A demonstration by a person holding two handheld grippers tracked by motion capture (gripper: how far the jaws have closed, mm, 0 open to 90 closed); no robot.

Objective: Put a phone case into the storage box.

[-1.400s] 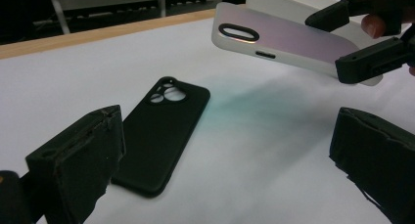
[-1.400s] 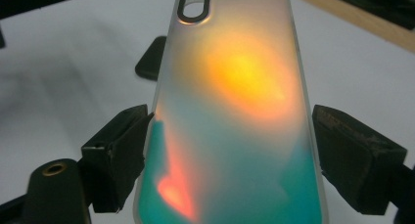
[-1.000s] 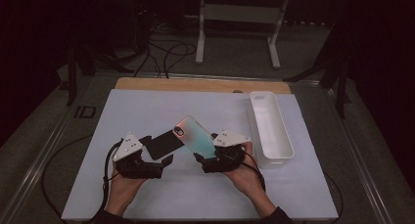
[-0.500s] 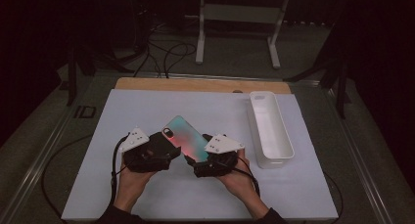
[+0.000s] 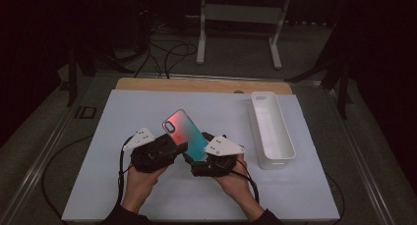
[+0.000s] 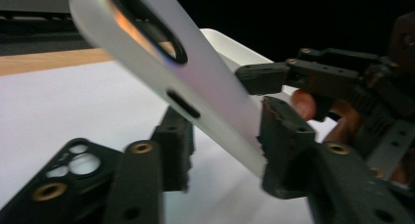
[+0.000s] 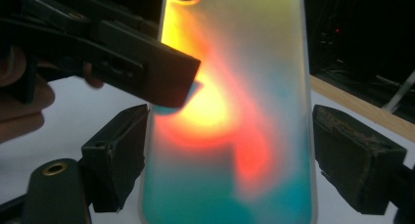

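Note:
A phone case (image 5: 183, 133) with a red-to-teal gradient back is held tilted above the white mat. My right gripper (image 5: 200, 158) is shut on the case's lower end, and in the right gripper view its jaws (image 7: 230, 155) press both long edges of the case (image 7: 235, 136). My left gripper (image 5: 180, 146) comes in from the left. Its jaws (image 6: 225, 136) stand open on either side of the case's side wall (image 6: 210, 101), with the right-hand jaw touching it. A black phone case (image 6: 73, 168) with camera holes lies low beside the left jaw.
A long white tray (image 5: 273, 131) stands on the mat to the right of my hands. The white mat (image 5: 123, 112) covers a wooden board whose far edge (image 5: 196, 84) shows. Cables and a white stand lie beyond the table.
Both hands drew closer together and slightly nearer the front. The left gripper moved right until its jaws reached the case's edge. The right gripper kept hold of the case.

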